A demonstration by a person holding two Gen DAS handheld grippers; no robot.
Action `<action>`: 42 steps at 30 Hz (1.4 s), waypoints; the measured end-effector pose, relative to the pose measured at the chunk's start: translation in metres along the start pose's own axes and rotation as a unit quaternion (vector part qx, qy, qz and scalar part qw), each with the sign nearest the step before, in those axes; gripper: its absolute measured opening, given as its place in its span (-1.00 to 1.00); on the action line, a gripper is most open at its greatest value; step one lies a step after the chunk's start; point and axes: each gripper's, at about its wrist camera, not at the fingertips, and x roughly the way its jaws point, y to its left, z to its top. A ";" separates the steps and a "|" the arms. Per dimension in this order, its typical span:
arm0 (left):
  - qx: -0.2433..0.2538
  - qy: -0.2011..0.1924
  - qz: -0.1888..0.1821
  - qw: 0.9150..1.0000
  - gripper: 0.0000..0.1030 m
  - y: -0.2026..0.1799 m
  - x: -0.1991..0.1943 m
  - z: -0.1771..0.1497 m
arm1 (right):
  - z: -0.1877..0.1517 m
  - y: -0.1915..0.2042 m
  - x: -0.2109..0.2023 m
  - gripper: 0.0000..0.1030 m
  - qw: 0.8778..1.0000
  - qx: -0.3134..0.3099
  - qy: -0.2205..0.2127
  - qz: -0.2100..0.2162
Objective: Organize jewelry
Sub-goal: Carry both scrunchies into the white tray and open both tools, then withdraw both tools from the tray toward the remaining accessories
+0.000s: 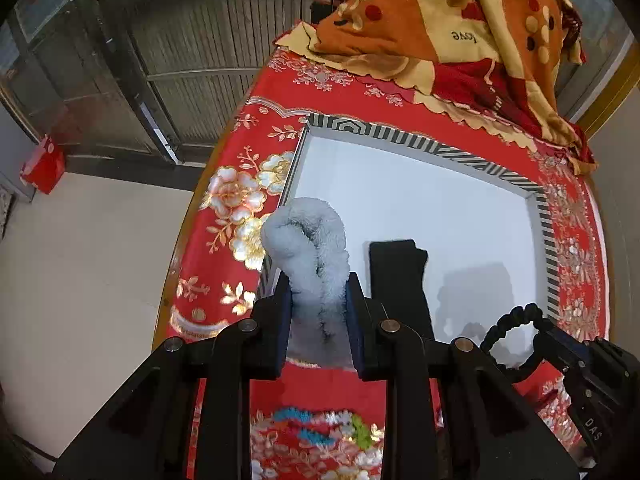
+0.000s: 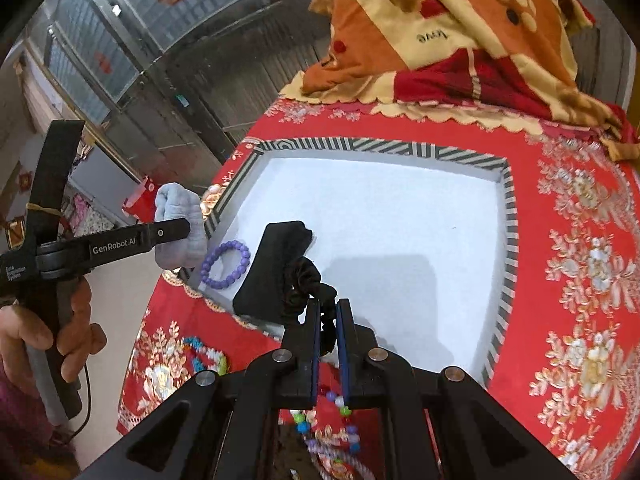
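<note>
Left wrist: fluffy scrunchie (image 1: pixel 308 248) clamped between tongs (image 1: pixel 318 300).

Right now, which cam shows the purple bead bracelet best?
Right wrist: the purple bead bracelet lies in full view in the tray's near-left corner. Left wrist shows none of it; the fluffy scrunchie probably hides that corner.

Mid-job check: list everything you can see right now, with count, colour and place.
tray: one, white inside with striped rim, on the red cloth
purple bead bracelet: one, in the tray's near left corner
black pad: one, in the tray beside the bracelet
fluffy scrunchie: one, pale blue-grey, in the left claw
black scrunchie: one, in the right claw
coloured bead strings: several, on the cloth before the tray
blanket: one, orange and cream, behind the tray
left claw: shut on the fluffy scrunchie
right claw: shut on the black scrunchie
hand: one, holding the left claw's handle
</note>
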 end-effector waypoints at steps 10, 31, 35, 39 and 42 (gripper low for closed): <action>0.011 0.033 0.001 0.999 -0.54 -0.001 0.043 0.028 | 0.008 -0.018 0.045 -0.86 0.998 0.043 0.041 -0.006; -0.001 0.061 -0.012 0.998 -0.16 -0.001 0.075 0.044 | 0.012 -0.019 0.073 0.03 0.997 0.042 0.062 -0.010; -0.003 0.049 -0.014 0.999 0.01 0.001 0.062 0.040 | 0.012 -0.017 0.060 0.03 0.998 0.043 0.045 -0.003; -0.007 0.024 -0.008 1.000 0.09 0.004 0.042 0.033 | 0.008 -0.017 0.041 0.03 0.999 0.046 0.027 -0.003; -0.012 0.014 -0.001 1.000 0.09 0.005 0.029 0.025 | 0.004 -0.013 0.025 0.03 0.999 0.046 0.012 0.001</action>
